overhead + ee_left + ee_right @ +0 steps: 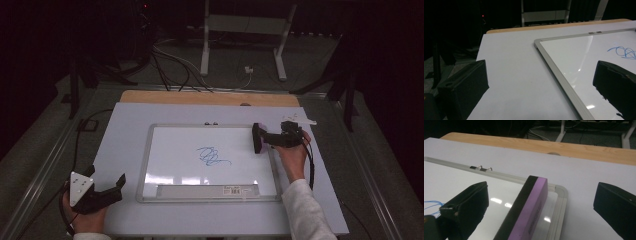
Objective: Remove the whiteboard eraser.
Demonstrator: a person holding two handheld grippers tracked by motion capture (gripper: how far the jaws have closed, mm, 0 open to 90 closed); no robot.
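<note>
The left gripper [107, 187] is open and holds nothing, just left of the whiteboard [150, 150]. The blue scribble [212, 156] is in the whiteboard's middle. The eraser [256, 138] sits at the whiteboard's top right corner, between the right gripper's [265, 137] wide-open jaws.

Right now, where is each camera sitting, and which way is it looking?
High view: above the person's side, facing forward and down on the whiteboard; both hands show, with left gripper and right gripper.
Left gripper view: rides that gripper, looking between open jaws at the board's corner.
Right gripper view: rides that gripper, looking at the eraser.
All share the blue scribble.
</note>
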